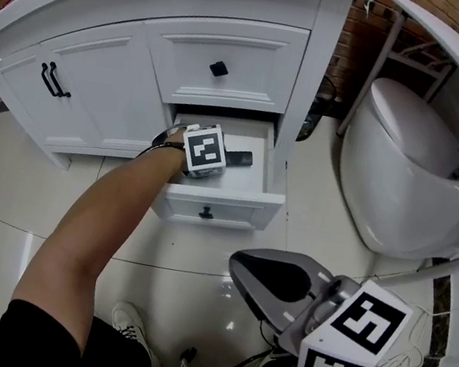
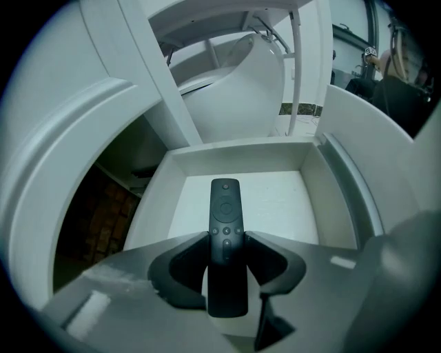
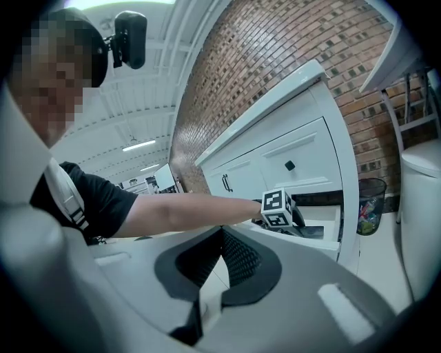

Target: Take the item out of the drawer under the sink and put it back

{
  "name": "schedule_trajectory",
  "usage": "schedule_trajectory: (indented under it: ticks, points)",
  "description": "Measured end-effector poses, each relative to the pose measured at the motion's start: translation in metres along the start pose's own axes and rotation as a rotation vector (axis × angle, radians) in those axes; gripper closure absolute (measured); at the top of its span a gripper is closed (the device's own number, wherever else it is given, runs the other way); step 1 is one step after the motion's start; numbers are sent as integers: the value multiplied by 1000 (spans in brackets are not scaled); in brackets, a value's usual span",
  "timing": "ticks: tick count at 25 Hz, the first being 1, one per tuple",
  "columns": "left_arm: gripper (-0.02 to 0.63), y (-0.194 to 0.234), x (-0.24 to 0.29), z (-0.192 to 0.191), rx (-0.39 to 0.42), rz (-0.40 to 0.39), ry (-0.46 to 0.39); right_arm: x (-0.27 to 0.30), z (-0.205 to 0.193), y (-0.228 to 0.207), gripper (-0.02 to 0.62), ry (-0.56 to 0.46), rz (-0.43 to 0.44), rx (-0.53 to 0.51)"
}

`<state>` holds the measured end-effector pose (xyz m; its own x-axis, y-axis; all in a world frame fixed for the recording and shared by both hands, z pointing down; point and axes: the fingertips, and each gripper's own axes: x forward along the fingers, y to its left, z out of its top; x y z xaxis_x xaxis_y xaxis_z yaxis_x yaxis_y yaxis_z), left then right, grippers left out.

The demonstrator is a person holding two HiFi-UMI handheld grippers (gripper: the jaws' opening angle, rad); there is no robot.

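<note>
**Head view.** A white vanity cabinet [image 1: 109, 69] stands with its lower drawer [image 1: 220, 198] pulled out. The left gripper [image 1: 217, 157] reaches down into the drawer, and a remote control [image 1: 240, 159] shows as a dark bar just beside its marker cube [image 1: 205, 148]. The right gripper [image 1: 237, 267] is held low in the foreground, well apart from the drawer. A toilet [image 1: 408, 166] stands to the right.

**Left gripper view.** The remote control [image 2: 225, 203] is slim, black and matt, with rounded ends. Its far end carries a small button and a ring pad. Below these come a row of three small keys and one long key. The left gripper [image 2: 227, 236] clasps the remote about its middle, a pad pressed against each long side. The far end of the remote projects over the pale drawer [image 2: 241, 155] floor. Whether the remote touches that floor cannot be told.

**Right gripper view.** The right gripper [image 3: 222, 229] has its jaws clenched tip to tip, with nothing between them. Beyond it, the person's arm [image 3: 186, 210] stretches to the open drawer [image 3: 324, 238].
</note>
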<state>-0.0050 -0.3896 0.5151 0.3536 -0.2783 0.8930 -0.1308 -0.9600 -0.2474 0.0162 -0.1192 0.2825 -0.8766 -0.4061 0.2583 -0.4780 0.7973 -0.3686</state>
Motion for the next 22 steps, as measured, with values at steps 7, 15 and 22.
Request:
schedule_trajectory:
  ticks: [7, 15, 22]
  points:
    - [433, -6, 7, 2, 7, -40, -9, -1, 0, -4, 592, -5, -6, 15]
    - [435, -3, -7, 13, 23, -5, -32, -2, 1, -4, 592, -8, -15, 5]
    - [581, 32, -78, 15, -117, 173, -187, -4, -1, -15, 592, -2, -65, -15]
